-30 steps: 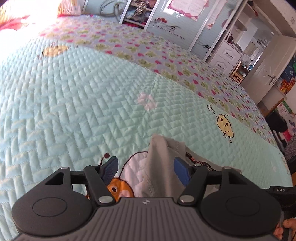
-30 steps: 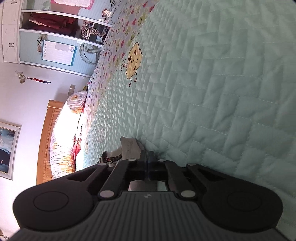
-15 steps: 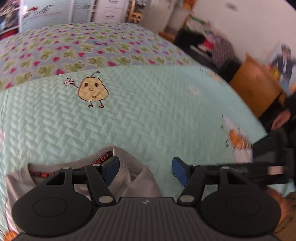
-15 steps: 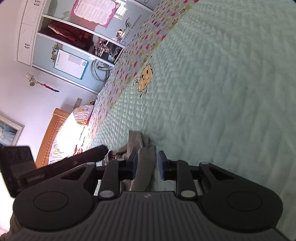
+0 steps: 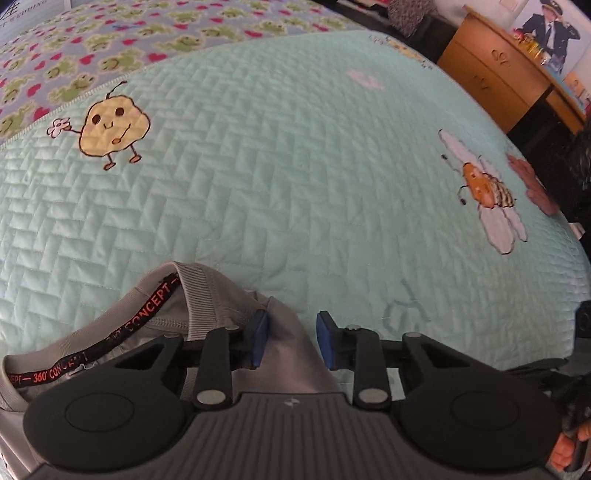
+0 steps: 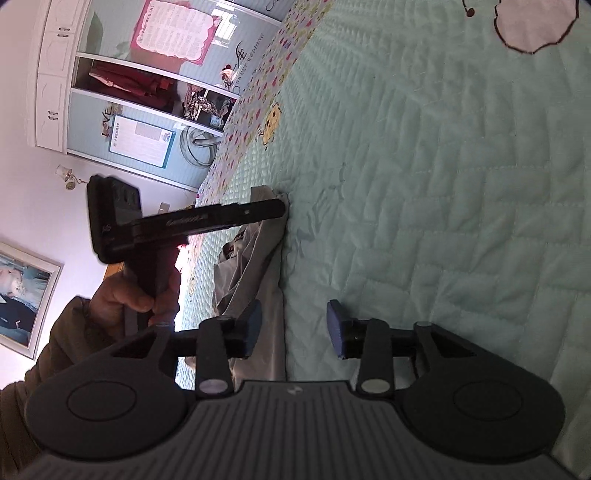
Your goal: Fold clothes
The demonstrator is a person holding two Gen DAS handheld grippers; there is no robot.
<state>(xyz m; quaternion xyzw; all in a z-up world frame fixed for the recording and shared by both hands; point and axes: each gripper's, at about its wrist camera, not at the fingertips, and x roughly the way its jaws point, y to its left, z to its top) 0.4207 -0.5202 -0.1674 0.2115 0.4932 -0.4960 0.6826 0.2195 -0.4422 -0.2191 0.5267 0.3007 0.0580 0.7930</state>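
Left gripper [image 6: 282, 206] beyond grey shirt [image 6: 255, 258]

1. A bed carries everything; a pale mint quilted bedspread [image 5: 295, 184] with a zigzag stitch pattern covers it.
2. Cartoon figures are sewn into the bedspread: a yellow smiling blob holding a flower [image 5: 112, 127], a bee on a white flower [image 5: 487, 192], and a white cloud-like shape with a dark outline [image 6: 532, 26].
3. Along the far side runs a blue border strip printed with green frogs and red hearts [image 5: 110, 48].
4. A grey T-shirt [image 5: 207, 325] lies directly on the bedspread, bunched, its ribbed collar raised and a dark neck tape with red lettering showing inside.
5. In the right wrist view the same grey T-shirt [image 6: 258, 266] forms a long crumpled ridge on the quilt.
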